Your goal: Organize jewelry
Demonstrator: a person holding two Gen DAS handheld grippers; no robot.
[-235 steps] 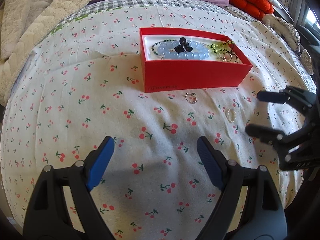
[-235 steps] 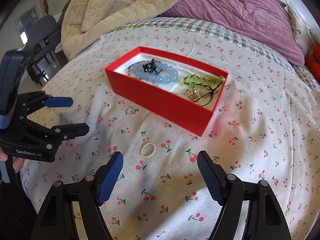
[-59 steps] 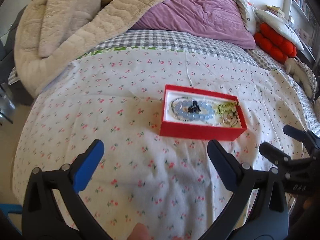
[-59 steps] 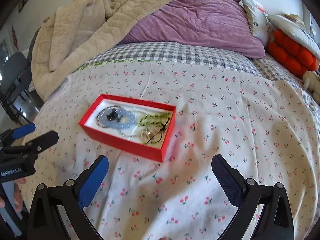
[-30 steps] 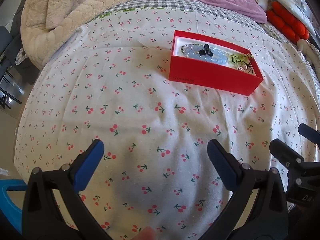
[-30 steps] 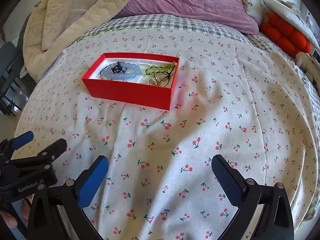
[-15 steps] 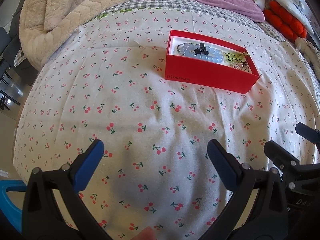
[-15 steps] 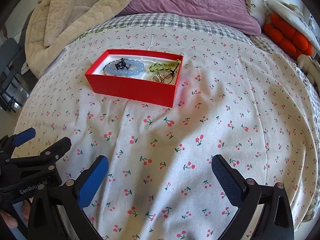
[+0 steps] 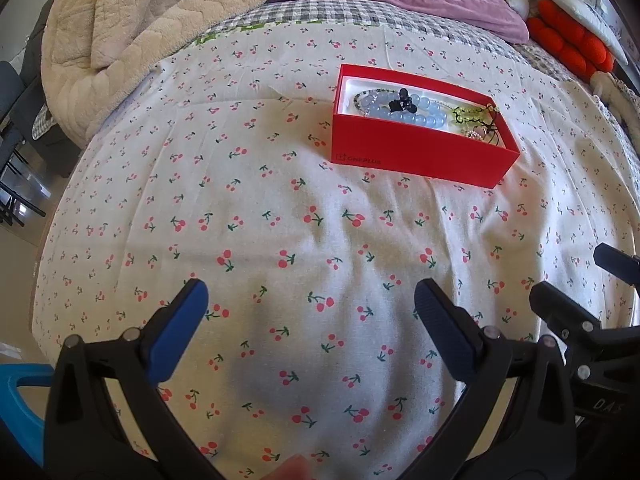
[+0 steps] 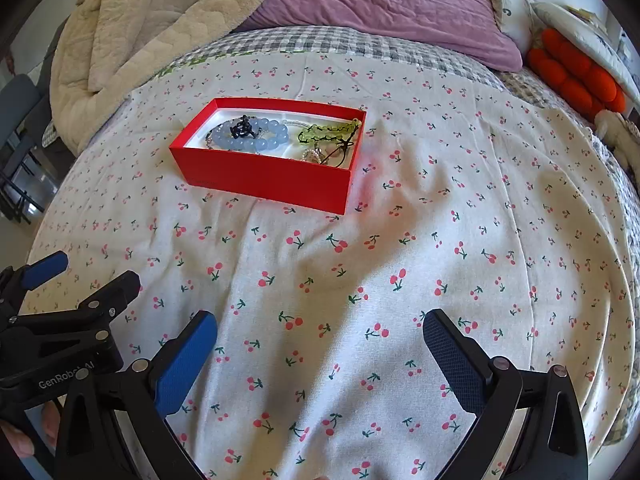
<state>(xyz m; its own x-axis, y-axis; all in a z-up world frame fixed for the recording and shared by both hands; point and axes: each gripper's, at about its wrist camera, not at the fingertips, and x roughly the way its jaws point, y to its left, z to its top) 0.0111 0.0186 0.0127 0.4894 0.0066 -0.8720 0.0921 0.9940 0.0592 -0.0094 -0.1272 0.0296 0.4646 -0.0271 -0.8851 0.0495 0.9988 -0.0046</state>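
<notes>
A red box (image 9: pixel 416 152) (image 10: pixel 264 178) sits on the cherry-print bedsheet (image 9: pixel 280 220) (image 10: pixel 440 240). Inside lie a pale blue bead bracelet (image 9: pixel 404 110) (image 10: pixel 252 138), a small black piece (image 9: pixel 403 101) (image 10: pixel 241 127), a green bead string (image 9: pixel 472 114) (image 10: pixel 326 130) and a small pendant on a black cord (image 10: pixel 320 156). My left gripper (image 9: pixel 310 308) hovers open near the bed's front edge, well short of the box, nothing between its blue pads. My right gripper (image 10: pixel 320 334) is open too and empty; it shows at the right of the left wrist view (image 9: pixel 576 284).
A beige quilted blanket (image 10: pixel 140 36) and a purple duvet (image 10: pixel 392 4) are heaped at the back. Orange cushions (image 10: pixel 576 76) lie at the far right. Dark chairs (image 10: pixel 20 140) stand off the bed's left side. A blue object (image 9: pixel 20 412) sits at the lower left.
Both grippers have drawn back from the box and stayed open. The small ring and the pearl ring seen on the sheet before are gone from it. In the last half second the view crept slightly closer.
</notes>
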